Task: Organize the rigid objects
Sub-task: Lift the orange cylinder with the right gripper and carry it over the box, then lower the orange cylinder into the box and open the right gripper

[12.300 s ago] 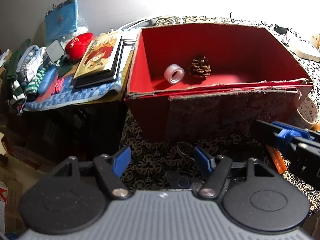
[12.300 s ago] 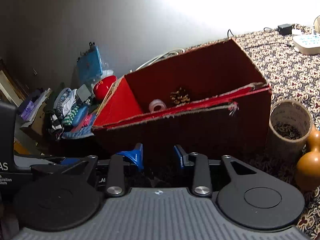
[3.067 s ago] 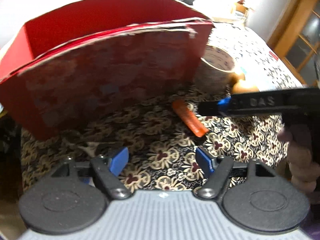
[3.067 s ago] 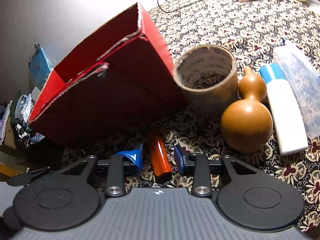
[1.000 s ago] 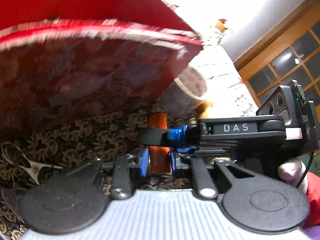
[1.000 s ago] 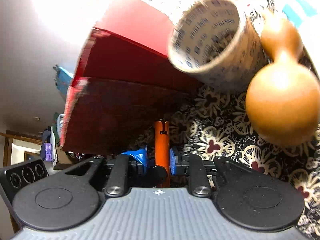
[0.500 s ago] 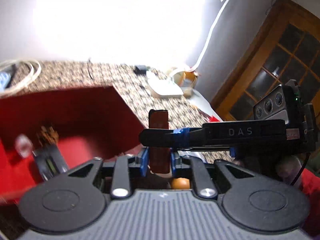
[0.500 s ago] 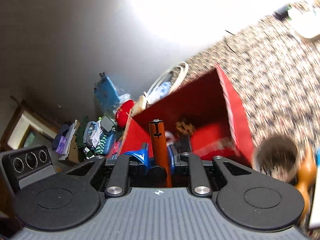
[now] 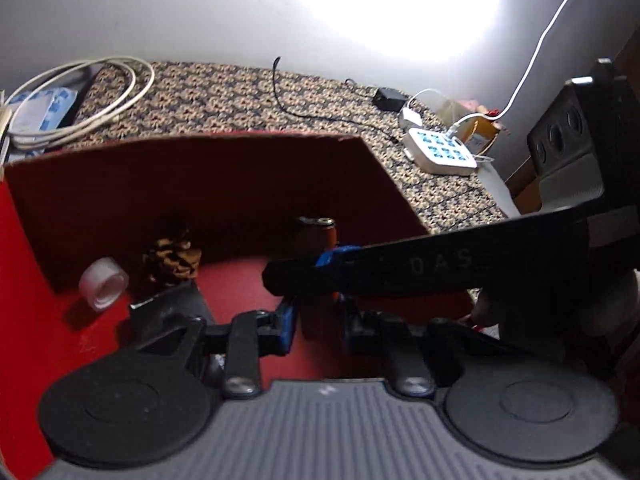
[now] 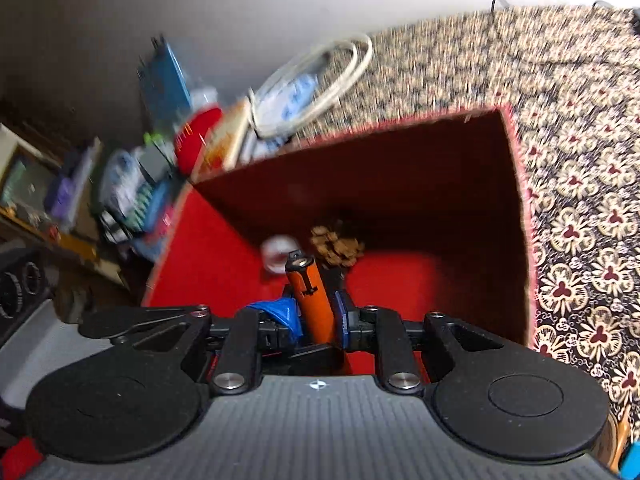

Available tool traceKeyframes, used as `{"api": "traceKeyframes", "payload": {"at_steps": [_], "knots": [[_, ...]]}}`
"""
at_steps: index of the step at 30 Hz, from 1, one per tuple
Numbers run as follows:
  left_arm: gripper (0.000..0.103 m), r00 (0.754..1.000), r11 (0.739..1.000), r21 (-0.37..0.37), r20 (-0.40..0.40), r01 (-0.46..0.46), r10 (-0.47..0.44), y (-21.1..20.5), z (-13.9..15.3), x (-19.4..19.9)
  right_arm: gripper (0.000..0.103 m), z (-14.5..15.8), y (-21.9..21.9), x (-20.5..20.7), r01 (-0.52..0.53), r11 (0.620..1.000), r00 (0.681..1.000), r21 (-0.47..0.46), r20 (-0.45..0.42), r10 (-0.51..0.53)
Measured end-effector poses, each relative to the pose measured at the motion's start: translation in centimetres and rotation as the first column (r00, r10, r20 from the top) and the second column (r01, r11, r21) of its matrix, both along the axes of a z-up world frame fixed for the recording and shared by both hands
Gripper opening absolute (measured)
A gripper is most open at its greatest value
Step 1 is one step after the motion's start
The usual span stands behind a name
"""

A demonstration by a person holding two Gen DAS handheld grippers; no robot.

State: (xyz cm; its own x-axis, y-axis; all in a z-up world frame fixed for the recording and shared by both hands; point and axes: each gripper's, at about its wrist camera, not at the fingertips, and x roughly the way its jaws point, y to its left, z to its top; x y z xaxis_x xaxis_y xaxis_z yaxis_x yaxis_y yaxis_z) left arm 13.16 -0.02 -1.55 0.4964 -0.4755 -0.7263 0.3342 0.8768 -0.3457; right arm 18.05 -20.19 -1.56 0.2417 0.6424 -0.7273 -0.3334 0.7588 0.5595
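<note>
An orange tube point(image 9: 316, 240) with a dark cap stands upright over the inside of the red cardboard box point(image 9: 200, 184). My left gripper point(image 9: 316, 326) is shut on its lower part. My right gripper point(image 9: 320, 270) reaches in from the right and is shut on the tube higher up. In the right wrist view the orange tube point(image 10: 310, 292) sits between the blue pads of the right gripper point(image 10: 314, 316), above the red box point(image 10: 360, 184). On the box floor lie a clear tape roll point(image 9: 102, 284), a pine cone point(image 9: 172, 258) and a black flat object point(image 9: 168, 304).
The box stands on a flower-patterned tablecloth point(image 9: 240, 96). Behind it are a coiled white cable point(image 9: 80, 100), a black adapter point(image 9: 388, 98) and a white power strip point(image 9: 440, 152). Left of the box is a pile of books, cloth and a red plush point(image 10: 196, 148).
Both grippers, shut on the orange tube, have risen from the table in front of the box to above its open inside. The right wrist has rolled.
</note>
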Motion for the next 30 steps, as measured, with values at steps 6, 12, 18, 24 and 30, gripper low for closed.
{"api": "traceKeyframes", "payload": {"at_steps": [6, 12, 18, 24, 30], "knots": [[0.014, 0.996, 0.994, 0.107, -0.086, -0.024, 0.034, -0.7, -2.3, 1.2, 0.001, -1.8, 2.9, 1.1, -0.084, 0.990, 0.996, -0.112, -0.045, 0.080], [0.014, 0.992, 0.988, 0.149, -0.109, -0.050, 0.066, -0.5, -2.5, 1.8, 0.004, -1.7, 4.0, 1.6, -0.072, 0.984, 0.997, -0.160, -0.027, 0.069], [0.014, 0.991, 0.986, 0.156, -0.104, -0.063, 0.080, -0.5, -2.4, 1.8, 0.007, -2.8, 2.9, 2.7, -0.009, 0.993, 0.997, -0.119, -0.074, 0.000], [0.014, 0.992, 0.979, 0.184, -0.080, -0.081, 0.097, -0.5, -2.4, 1.7, 0.007, -2.8, 2.2, 2.6, 0.035, 0.997, 0.997, -0.063, -0.060, -0.039], [0.016, 0.992, 0.966, 0.235, -0.046, -0.106, 0.120, -0.9, -2.3, 1.6, 0.007, -2.4, 2.0, 2.4, 0.055, 0.997, 0.998, -0.054, -0.021, -0.056]]}}
